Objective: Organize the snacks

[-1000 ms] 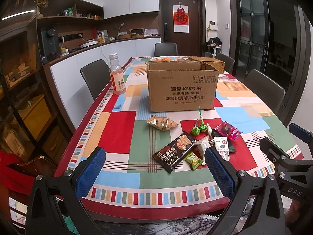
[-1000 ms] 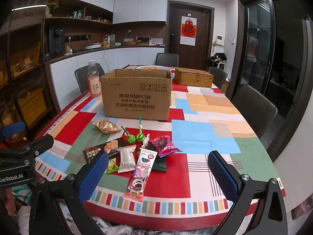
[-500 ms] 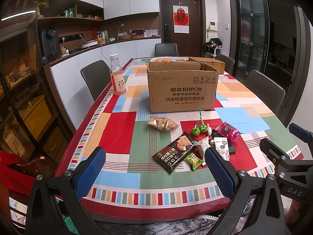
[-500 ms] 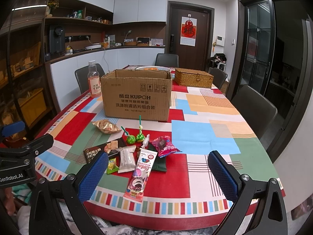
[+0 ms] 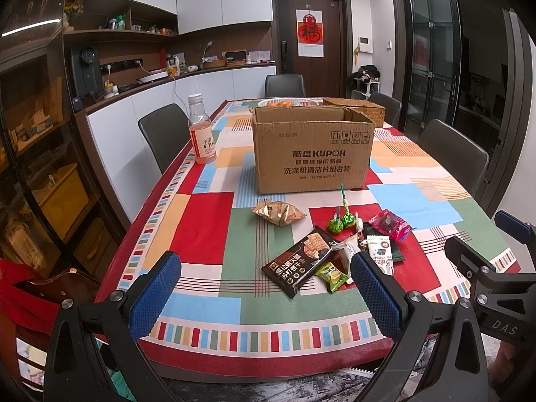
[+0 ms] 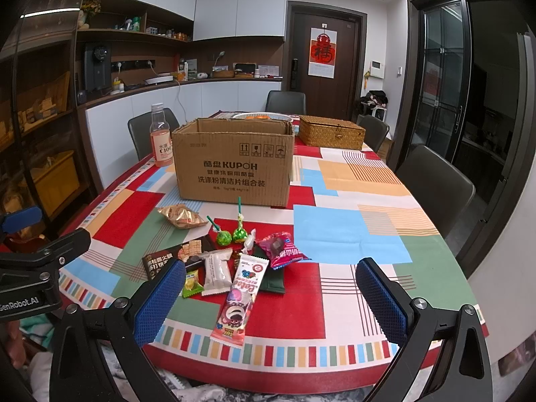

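Note:
Several snacks lie in a loose pile near the table's front edge: a black cracker pack (image 5: 299,261), a gold bag (image 5: 278,213), two green lollipops (image 5: 340,222), a pink candy (image 6: 280,250) and a long pink-and-white pack (image 6: 239,298). An open cardboard box (image 5: 313,152) stands behind them; it also shows in the right wrist view (image 6: 232,162). My left gripper (image 5: 264,296) is open and empty, held before the table edge, left of the pile. My right gripper (image 6: 271,301) is open and empty, just short of the pile.
A pink drink bottle (image 5: 202,130) stands at the table's left edge. A wicker basket (image 6: 330,131) and a fruit bowl (image 5: 284,103) sit behind the box. Dark chairs (image 6: 433,187) line the patchwork-clothed table (image 6: 348,231). Cabinets run along the left wall.

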Demonstrator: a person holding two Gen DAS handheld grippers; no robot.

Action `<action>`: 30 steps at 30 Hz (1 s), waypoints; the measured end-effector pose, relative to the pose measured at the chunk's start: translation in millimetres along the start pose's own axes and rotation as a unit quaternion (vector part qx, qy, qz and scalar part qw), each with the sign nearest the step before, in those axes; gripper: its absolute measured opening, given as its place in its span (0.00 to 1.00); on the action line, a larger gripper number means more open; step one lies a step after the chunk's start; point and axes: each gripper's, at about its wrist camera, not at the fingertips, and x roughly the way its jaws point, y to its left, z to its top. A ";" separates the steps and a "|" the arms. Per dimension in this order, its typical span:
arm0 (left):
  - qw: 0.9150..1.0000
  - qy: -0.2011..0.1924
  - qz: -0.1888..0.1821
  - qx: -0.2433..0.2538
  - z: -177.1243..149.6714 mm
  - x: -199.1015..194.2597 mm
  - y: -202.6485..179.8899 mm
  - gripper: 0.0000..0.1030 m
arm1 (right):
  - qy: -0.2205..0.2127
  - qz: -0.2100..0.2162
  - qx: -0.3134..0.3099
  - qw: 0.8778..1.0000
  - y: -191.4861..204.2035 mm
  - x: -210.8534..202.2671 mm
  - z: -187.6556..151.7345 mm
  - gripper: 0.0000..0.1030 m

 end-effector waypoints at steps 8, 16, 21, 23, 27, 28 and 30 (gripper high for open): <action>1.000 0.000 0.000 0.000 -0.1 -0.1 0.0 1.00 | -0.002 -0.001 0.000 1.000 1.8 -1.0 -0.7 0.99; 1.000 0.000 0.000 0.000 0.0 0.1 -0.1 1.00 | -0.001 -0.001 0.000 1.000 1.0 -1.0 -0.9 0.99; 1.000 0.002 0.001 0.000 1.9 0.9 0.6 1.00 | -0.001 0.000 0.000 1.000 1.9 -0.4 -3.3 0.99; 1.000 0.001 0.002 0.000 2.0 1.0 0.6 1.00 | 0.000 0.000 0.000 1.000 1.7 0.5 -4.4 0.99; 1.000 0.001 0.002 0.000 2.2 1.6 0.9 1.00 | 0.006 0.000 0.001 1.000 1.4 3.7 -3.1 0.99; 1.000 0.003 0.002 0.000 2.4 2.5 1.2 1.00 | 0.009 0.000 0.001 1.000 1.1 4.2 -2.4 0.99; 1.000 0.006 0.003 0.000 2.6 5.9 1.9 1.00 | 0.015 0.001 0.001 1.000 2.0 7.5 -1.9 0.99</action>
